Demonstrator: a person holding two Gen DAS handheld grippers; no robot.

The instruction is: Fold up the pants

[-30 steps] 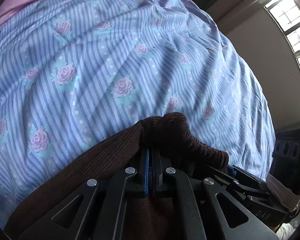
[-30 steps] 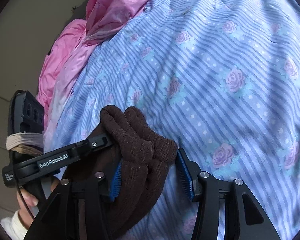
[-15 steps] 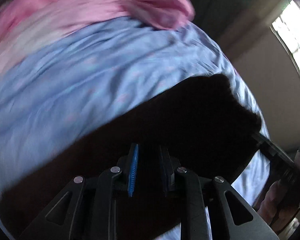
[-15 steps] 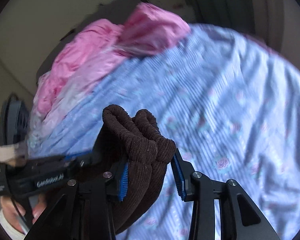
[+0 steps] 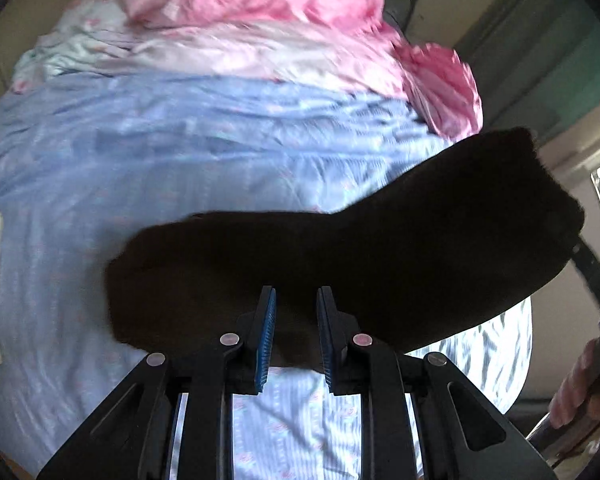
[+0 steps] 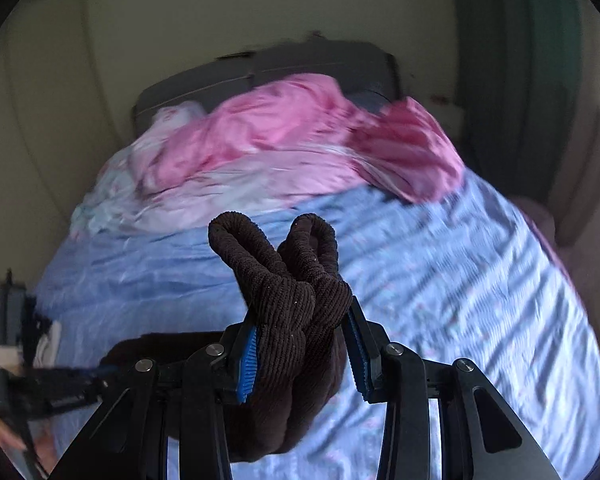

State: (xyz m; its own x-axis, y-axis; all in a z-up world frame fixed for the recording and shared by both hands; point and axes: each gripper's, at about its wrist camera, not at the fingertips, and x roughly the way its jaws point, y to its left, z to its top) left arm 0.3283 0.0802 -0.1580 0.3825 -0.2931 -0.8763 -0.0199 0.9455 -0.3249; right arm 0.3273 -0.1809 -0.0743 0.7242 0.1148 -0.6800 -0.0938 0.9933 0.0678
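Two grippers w/ brown pants (image 6: pixel 296 312); right gripper (image 6: pixel 300 354) squeezes bunched cloth; left gripper (image 5: pixel 296 332) looks let go, pants at 12 o'clock; blue sheet (image 5: pixel 148 168) below.

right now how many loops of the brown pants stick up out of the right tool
2: one loop left, one loop right, side by side above the right tool gripping the brown pants. More folds may be hidden below.
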